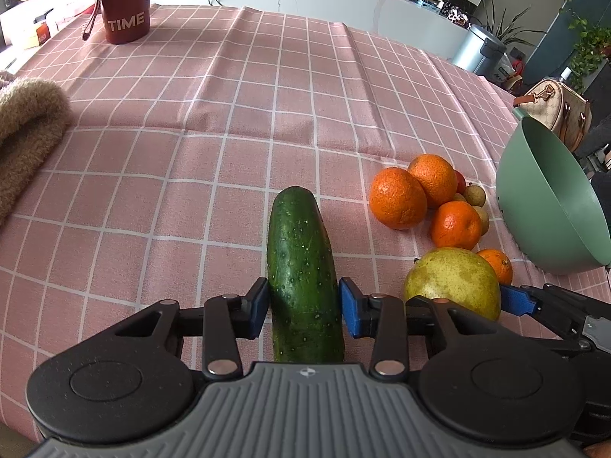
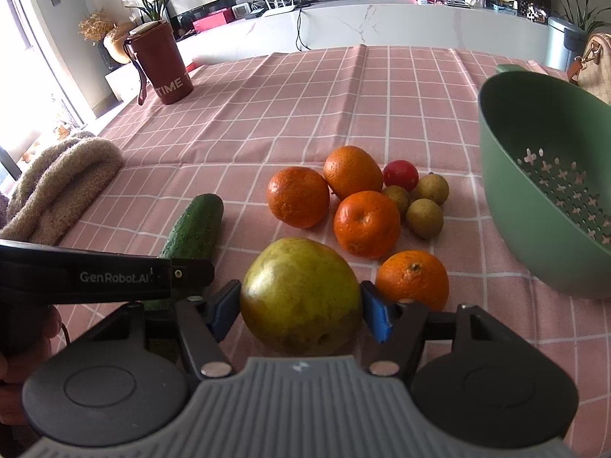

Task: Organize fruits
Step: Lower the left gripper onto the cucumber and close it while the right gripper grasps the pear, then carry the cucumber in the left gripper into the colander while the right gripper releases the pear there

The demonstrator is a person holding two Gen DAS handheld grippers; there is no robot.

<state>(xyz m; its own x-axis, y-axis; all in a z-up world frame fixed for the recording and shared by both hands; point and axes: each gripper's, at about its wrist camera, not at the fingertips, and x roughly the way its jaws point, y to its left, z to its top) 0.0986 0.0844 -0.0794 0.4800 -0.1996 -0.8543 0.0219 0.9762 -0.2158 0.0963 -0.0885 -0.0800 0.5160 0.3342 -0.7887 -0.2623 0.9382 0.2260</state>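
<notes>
The left tongs (image 1: 303,307) sit around a dark green, bumpy cucumber (image 1: 303,278), one blue pad (image 1: 259,305) pressed against its left flank and the other at its right flank, so they grip it; the cucumber lies lengthwise between the fingers and points straight ahead over the pink white-checked cloth of the surface (image 1: 191,152).

The right tongs (image 2: 301,311) close on a large yellow-green pear (image 2: 301,294), with a blue pad touching each of its sides.

Just right of the pear and touching the right pad's side lies a small orange mandarin (image 2: 412,278). Ahead of the right tongs three more orange mandarins (image 2: 362,196) cluster together, touching each other. Just beyond them to the right are three small tan-green round fruits (image 2: 424,206) and one small red round fruit (image 2: 401,173).

Far right of the right tongs stands a sage-green plastic colander bowl (image 2: 534,210), tilted, its inner wall pierced with cross-shaped holes; it is near the fruit cluster but apart from it.

Ahead and to the left of both tongs, well away, a dark red tumbler marked TIME (image 1: 124,4) stands upright with a wrist strap. At the left edge lies a folded beige fuzzy cloth (image 2: 65,187).
</notes>
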